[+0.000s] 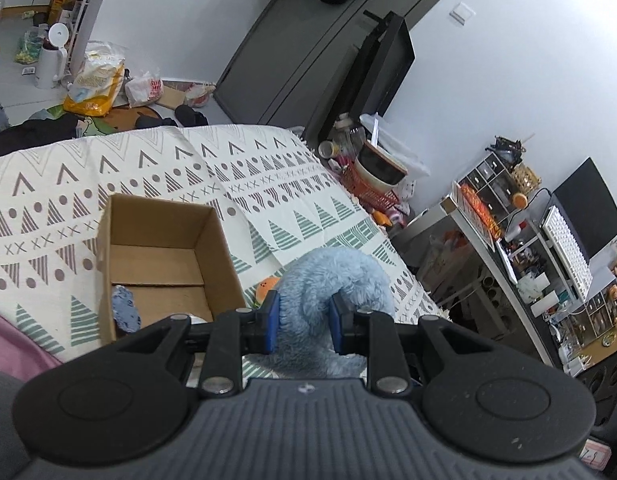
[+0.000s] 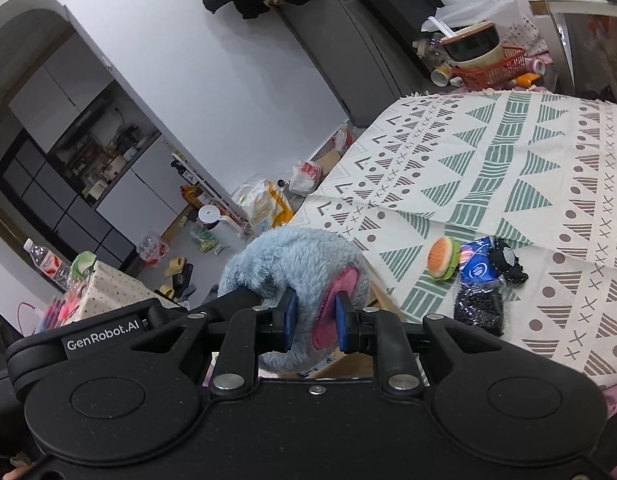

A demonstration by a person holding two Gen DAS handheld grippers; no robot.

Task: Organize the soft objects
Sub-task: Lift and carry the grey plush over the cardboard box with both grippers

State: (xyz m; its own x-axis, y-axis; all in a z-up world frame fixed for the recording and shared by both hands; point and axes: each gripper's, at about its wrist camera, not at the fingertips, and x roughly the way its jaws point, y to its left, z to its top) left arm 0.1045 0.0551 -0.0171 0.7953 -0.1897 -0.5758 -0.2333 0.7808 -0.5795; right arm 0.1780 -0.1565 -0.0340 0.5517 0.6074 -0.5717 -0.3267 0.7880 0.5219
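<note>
Currently listed, item by item.

Plush (image 1: 328, 280): blue, fluffy, with a pink patch visible in the right wrist view (image 2: 292, 268). Held by both tools at once, one at each end, probably because a limp toy sags and folds if lifted from one point. It hangs above the blanket (image 1: 268, 184), just beside the box.

Left gripper (image 1: 304, 322): blue pads closed partway onto a curled blue limb or tail of the plush; fur fills the gap between them.

Right gripper (image 2: 314, 322): pads pinched on the plush at its pink patch, gap narrow, fabric squeezed between.

Box (image 1: 156, 236): cardboard, open-topped, resting on the blanket, likely the collecting point for soft items. Mostly bare inside; one small blue-grey soft piece (image 1: 124, 308) lies in its near corner.

Burger toy (image 2: 442, 258): small, squashy-looking, on the blanket, well apart from the box; seen only as an orange edge behind the plush in the left view. Probably awaiting collection.

Blue packet (image 2: 478, 266), dark sparkly pouch (image 2: 480, 312) and black object (image 2: 508, 264): clustered touching, just beside the burger toy. Softness cannot be told.

Judgement: the plush is mid-transfer; the next move calls for lowering both ends together over the box opening.
</note>
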